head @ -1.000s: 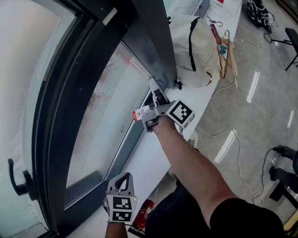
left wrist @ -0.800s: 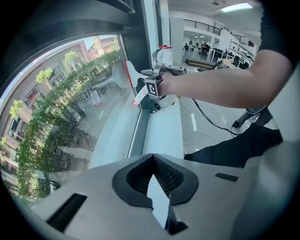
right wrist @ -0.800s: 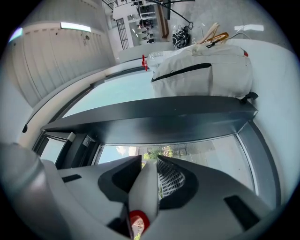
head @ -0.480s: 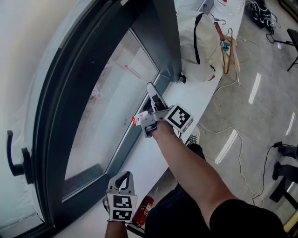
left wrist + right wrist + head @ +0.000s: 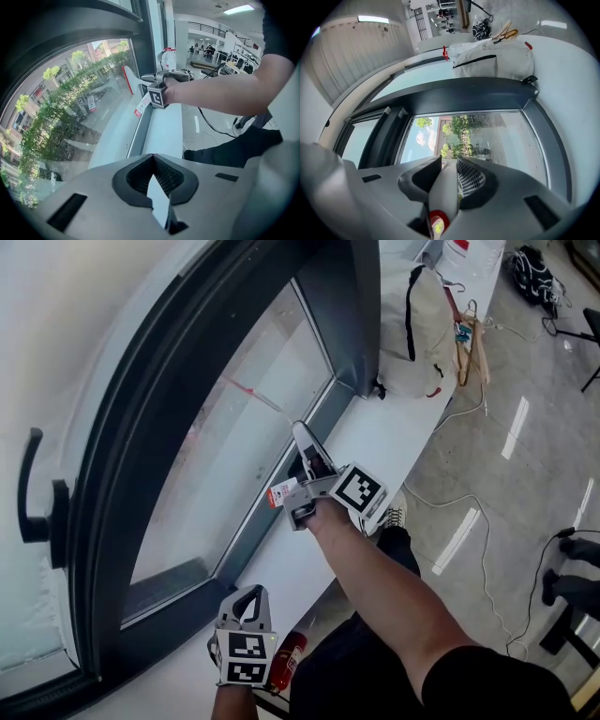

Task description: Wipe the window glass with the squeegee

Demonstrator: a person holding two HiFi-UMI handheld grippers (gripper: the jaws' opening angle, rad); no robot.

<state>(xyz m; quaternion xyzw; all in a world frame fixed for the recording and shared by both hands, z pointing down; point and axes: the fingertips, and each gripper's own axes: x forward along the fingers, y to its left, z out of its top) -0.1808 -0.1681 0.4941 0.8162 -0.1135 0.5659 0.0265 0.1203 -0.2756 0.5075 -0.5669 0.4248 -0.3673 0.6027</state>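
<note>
Squeegee (image 5: 446,185) white, red-trimmed; window frame (image 5: 150,418) dark grey.

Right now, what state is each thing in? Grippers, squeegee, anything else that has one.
right gripper, shut on the squeegee by its handle.
left gripper, shut, nothing between the jaws.
squeegee, held up at the lower edge of the window glass; contact unclear.
bag, lying on the sill, untouched.

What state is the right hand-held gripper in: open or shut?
Shut: the right hand-held gripper clamps the squeegee, white handle between its jaws.
</note>
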